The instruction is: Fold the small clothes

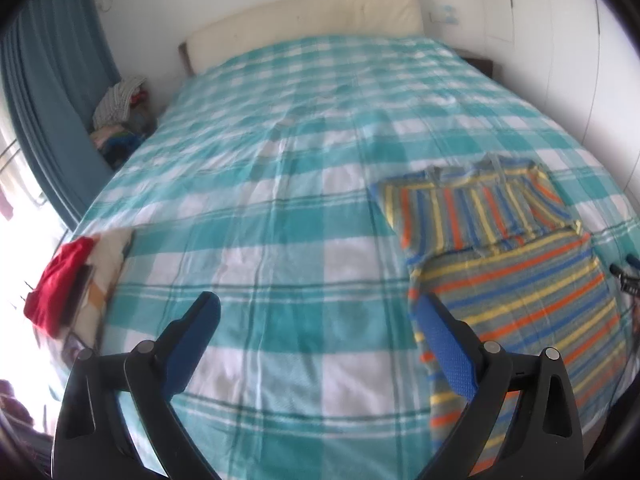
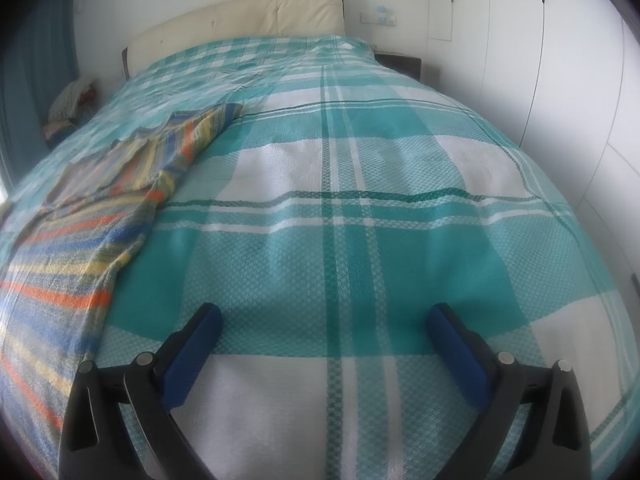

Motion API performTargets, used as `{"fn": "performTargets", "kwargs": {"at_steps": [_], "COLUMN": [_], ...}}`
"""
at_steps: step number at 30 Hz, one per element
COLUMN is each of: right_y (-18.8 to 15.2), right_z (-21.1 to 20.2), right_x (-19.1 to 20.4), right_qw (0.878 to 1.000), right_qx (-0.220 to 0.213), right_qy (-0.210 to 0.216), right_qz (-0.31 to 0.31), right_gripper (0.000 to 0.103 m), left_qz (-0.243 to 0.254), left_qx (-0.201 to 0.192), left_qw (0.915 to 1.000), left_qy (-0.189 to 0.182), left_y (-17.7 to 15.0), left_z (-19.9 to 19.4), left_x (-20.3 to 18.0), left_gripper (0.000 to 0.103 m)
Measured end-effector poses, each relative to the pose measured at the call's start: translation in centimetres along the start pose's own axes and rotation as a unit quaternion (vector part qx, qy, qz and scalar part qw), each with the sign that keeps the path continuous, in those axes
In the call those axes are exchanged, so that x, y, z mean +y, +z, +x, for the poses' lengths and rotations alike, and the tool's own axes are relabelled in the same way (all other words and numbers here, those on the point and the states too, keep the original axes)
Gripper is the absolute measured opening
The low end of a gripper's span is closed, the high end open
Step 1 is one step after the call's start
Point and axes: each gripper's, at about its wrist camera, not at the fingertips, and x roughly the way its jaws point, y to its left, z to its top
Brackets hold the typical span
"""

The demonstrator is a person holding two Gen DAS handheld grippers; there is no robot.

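A small striped garment, grey with orange, yellow and blue stripes, lies flat on the teal-and-white checked bedspread, its sleeves folded in over the top. My left gripper is open and empty, just left of the garment's left edge; its right finger overlaps that edge in view. In the right wrist view the same garment lies at the left. My right gripper is open and empty over bare bedspread, to the right of the garment.
A small stack of clothes topped by a red piece sits at the bed's left edge. A cream headboard is at the far end. A pile of clothes lies beside the bed by the blue curtain. White wardrobe doors stand at right.
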Motion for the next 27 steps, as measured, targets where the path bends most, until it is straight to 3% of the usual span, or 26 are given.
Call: {"fn": "performTargets", "kwargs": {"at_steps": [6,10,13,15,17,20,23,27], "right_y": [0.0,0.0,0.0,0.0,0.0,0.0,0.0,0.0], "right_z": [0.0,0.0,-0.1,-0.1,-0.1,-0.1,-0.1,-0.2], "right_x": [0.0,0.0,0.1,0.1,0.2,0.2,0.2,0.1], "right_qw": [1.000,1.000,1.000,1.000,1.000,1.000,1.000,1.000], "right_qx": [0.000,0.001,0.000,0.001,0.002,0.002,0.001,-0.002], "right_qy": [0.000,0.003,0.005,0.002,0.000,0.000,0.000,0.003], "right_qz": [0.000,0.001,0.001,0.000,-0.002,-0.002,-0.002,0.001], "right_gripper": [0.102,0.102,0.102,0.102,0.102,0.102,0.102,0.102], "left_qz": [0.015,0.033,0.073,0.114,0.155,0.187,0.175,0.075], "left_qx": [0.068,0.090,0.103,0.108,0.115,0.120,0.121,0.105], "left_qw": [0.9976,0.9953,0.9912,0.9853,0.9786,0.9747,0.9758,0.9816], "left_qy": [0.007,0.012,0.040,0.067,0.070,0.026,-0.050,-0.141], "left_y": [-5.2,-7.6,-8.2,-8.2,-8.3,-9.0,-10.2,-10.4], "left_z": [0.4,-1.8,-4.7,-6.5,-7.3,-6.5,-3.5,-0.2], "left_x": [-0.5,-0.1,0.8,1.0,0.1,-2.6,-6.6,-10.1], "left_gripper": [0.099,0.099,0.099,0.099,0.101,0.102,0.101,0.100]}}
